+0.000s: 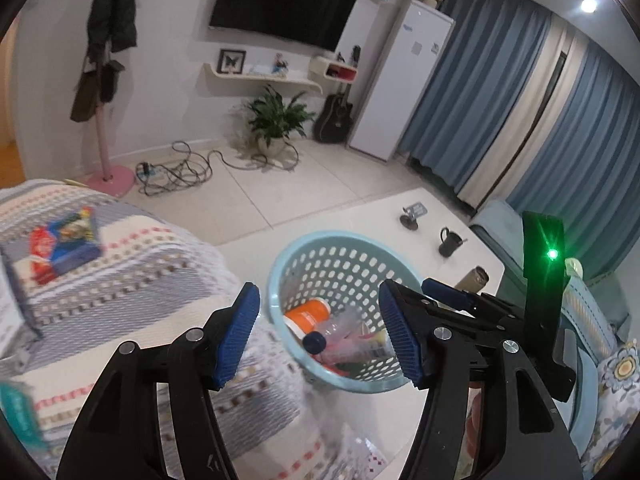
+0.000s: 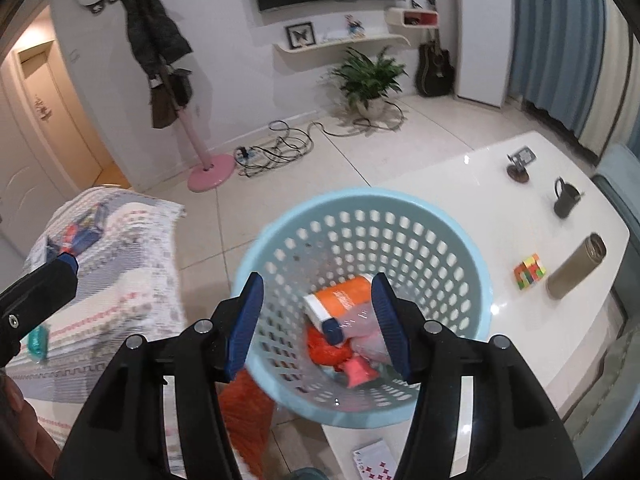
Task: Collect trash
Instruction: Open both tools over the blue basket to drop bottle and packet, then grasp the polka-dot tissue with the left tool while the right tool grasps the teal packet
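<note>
Both the left tongs (image 1: 320, 336) and right tongs (image 2: 318, 326) are held spread and empty above the blue basket (image 2: 256, 248), set at the counter (image 2: 472, 168) edge so trash drops in.

- Left wrist cam rides on the left gripper (image 1: 320, 340), looking forward and down between its blue pads. It sits a bit left of the blue basket (image 1: 280, 276), with the striped sofa cover (image 1: 120, 272) filling its left side.
- Right wrist cam does the same from the right gripper (image 2: 316, 324), but it's almost right over the basket (image 2: 472, 240), close and steep, so you see straight inside.
- Both face the wall with the TV (image 1: 284, 0), plant (image 1: 276, 120) and guitar (image 1: 334, 114).
- Shared stuff: basket, white table (image 1: 400, 216), black mug (image 1: 448, 242), pink coat stand (image 1: 106, 140).
- Each cam catches the other gripper at its edge.
</note>
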`<state>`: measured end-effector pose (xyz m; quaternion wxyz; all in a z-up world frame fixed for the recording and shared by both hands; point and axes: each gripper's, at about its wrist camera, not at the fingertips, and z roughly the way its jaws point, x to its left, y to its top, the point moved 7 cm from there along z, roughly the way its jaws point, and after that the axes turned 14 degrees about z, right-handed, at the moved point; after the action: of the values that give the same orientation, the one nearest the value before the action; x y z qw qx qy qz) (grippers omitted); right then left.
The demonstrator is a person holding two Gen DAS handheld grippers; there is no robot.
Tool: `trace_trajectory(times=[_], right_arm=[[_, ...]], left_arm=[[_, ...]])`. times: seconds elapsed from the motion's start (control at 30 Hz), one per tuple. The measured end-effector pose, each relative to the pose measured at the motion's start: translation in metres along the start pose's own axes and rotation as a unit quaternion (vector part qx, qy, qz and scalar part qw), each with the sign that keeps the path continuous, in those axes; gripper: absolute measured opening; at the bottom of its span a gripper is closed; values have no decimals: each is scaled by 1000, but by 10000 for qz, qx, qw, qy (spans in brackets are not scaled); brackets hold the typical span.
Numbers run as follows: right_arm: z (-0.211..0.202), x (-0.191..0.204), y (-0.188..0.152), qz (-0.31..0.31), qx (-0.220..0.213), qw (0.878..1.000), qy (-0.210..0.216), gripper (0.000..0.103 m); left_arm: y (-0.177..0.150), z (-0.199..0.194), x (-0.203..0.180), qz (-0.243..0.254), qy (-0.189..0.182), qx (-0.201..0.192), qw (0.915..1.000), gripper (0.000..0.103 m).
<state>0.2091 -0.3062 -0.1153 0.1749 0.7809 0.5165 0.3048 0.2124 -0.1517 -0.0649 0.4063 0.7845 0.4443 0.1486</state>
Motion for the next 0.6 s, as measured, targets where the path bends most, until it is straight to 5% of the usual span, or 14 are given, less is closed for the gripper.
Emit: trace_trajectory(times=[0.3, 0.6], right_arm=[[-36, 81, -15, -592, -310, 9967, 456, 53], [-66, 188, -55, -1409, -526, 9819, 1151, 53]], left_arm=[[-9, -87, 45, -258, 426, -594, 9970, 62], [-47, -177, 126, -644, 1330, -887, 9850, 62]])
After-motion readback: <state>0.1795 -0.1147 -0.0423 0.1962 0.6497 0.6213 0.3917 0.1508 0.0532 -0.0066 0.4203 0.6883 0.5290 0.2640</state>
